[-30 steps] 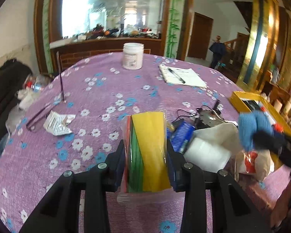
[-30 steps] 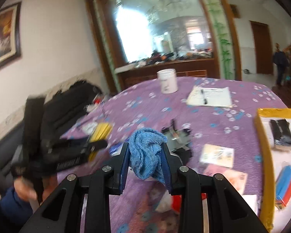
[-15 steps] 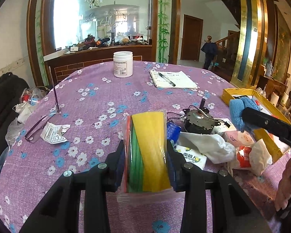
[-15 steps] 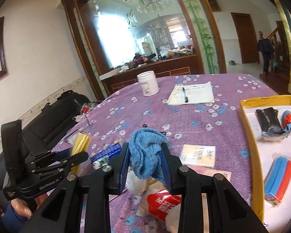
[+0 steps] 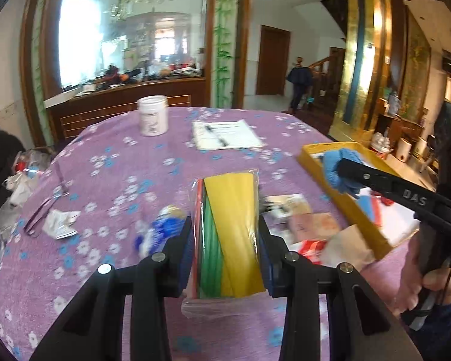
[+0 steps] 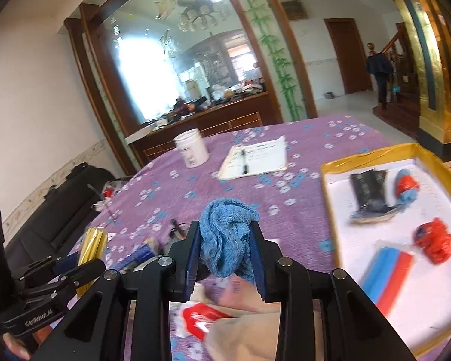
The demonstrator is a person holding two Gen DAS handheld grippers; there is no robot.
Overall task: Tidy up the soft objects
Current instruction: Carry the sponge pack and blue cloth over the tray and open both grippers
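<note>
My left gripper (image 5: 227, 240) is shut on a clear pack of yellow, green and red cloths (image 5: 230, 231), held above the purple flowered table (image 5: 120, 165). My right gripper (image 6: 225, 246) is shut on a crumpled blue towel (image 6: 225, 234). In the left wrist view the right gripper (image 5: 345, 170) holds the blue towel (image 5: 336, 165) over the near edge of the yellow-rimmed tray (image 5: 348, 210). The tray (image 6: 372, 153) has a white floor and holds a black item (image 6: 369, 192), red and blue soft items (image 6: 434, 239) and a blue-red pack (image 6: 385, 273).
A white jar (image 5: 152, 115) and a notebook with a pen (image 5: 225, 134) sit at the far side of the table. Packets and a beige bag (image 6: 243, 325) lie below my right gripper. Crumpled paper (image 5: 58, 224) and a black sofa (image 6: 60, 192) are at the left.
Both grippers have moved right toward the yellow tray, each with its load. The blue towel has gone from over the clutter to the tray's edge.
</note>
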